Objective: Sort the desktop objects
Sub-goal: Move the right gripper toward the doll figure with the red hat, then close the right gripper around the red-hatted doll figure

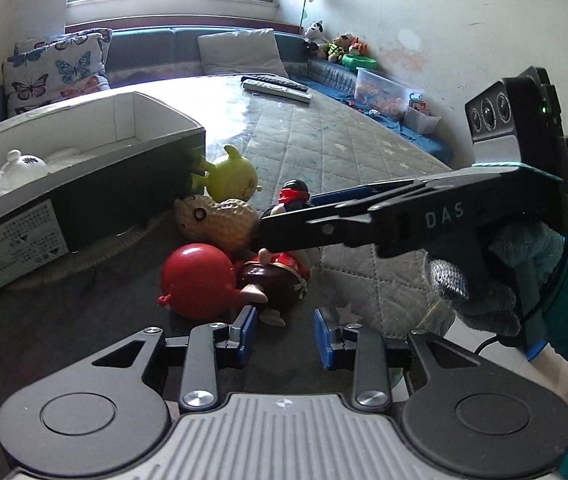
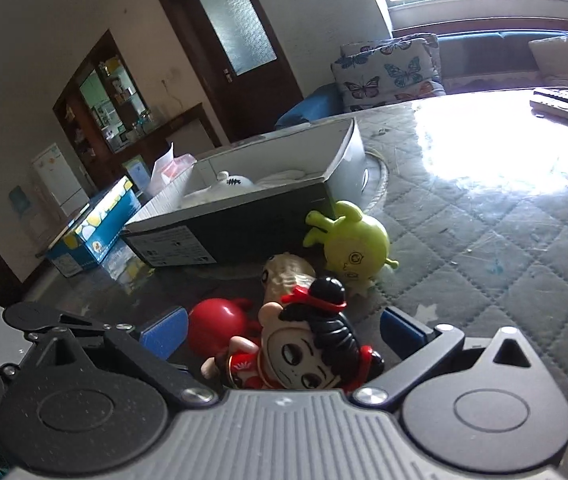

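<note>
A pile of toys lies on the quilted table beside a cardboard box (image 1: 84, 184). It holds a red round toy (image 1: 198, 280), a peanut toy (image 1: 220, 220), a green round toy (image 1: 232, 176) and a red-clothed doll (image 1: 280, 276). My left gripper (image 1: 284, 334) is open just in front of the red toy and the doll. My right gripper (image 2: 280, 330) is open, its jaws on either side of a black-haired doll (image 2: 308, 348). It reaches in from the right in the left wrist view (image 1: 284, 228). A white toy (image 1: 8, 176) lies in the box.
Remote controls (image 1: 276, 86) lie at the table's far end. A blue tissue box (image 2: 96, 228) stands left of the cardboard box (image 2: 244, 208). Cushions, a sofa and a plastic toy bin (image 1: 384, 92) line the walls behind.
</note>
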Tool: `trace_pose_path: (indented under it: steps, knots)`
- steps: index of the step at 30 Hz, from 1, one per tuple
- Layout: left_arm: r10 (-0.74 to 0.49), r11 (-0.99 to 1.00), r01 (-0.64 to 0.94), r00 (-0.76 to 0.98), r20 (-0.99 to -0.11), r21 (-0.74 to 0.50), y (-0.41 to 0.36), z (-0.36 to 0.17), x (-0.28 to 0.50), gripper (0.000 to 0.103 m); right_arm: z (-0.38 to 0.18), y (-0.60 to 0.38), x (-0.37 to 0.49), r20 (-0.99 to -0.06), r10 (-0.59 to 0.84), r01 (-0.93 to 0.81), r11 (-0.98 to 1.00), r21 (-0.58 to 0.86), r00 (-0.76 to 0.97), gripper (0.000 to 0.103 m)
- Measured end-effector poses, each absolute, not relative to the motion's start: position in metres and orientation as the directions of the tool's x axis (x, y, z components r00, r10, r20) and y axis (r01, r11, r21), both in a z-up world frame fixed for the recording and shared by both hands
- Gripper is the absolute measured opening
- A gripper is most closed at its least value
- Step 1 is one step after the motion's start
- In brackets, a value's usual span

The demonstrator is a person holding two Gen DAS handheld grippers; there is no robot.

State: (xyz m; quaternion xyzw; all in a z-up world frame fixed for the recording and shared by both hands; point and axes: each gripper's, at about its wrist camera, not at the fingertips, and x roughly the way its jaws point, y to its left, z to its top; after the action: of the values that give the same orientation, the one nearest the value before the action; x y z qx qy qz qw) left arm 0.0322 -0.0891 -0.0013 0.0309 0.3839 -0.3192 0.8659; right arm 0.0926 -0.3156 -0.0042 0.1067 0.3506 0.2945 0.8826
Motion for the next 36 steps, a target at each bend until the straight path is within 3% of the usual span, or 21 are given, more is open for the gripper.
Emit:
trace_pose_path:
  steps: [17,36]
  knots:
    - [-0.509,0.814,0.545,0.501,-0.7,-0.202,-0.085,-0.015,0.042,0.033,-0.011,-0.316,0.088,-0.568,0.637,-0.448,0.77,0.453,0.52,0.099]
    - [-0.538,0.801,0.552,0.493,-0.684,-0.233,-0.079,-0.02,0.045,0.033,-0.029,-0.329,0.087,-0.539,0.638,-0.325,0.758,0.566,0.55,0.075]
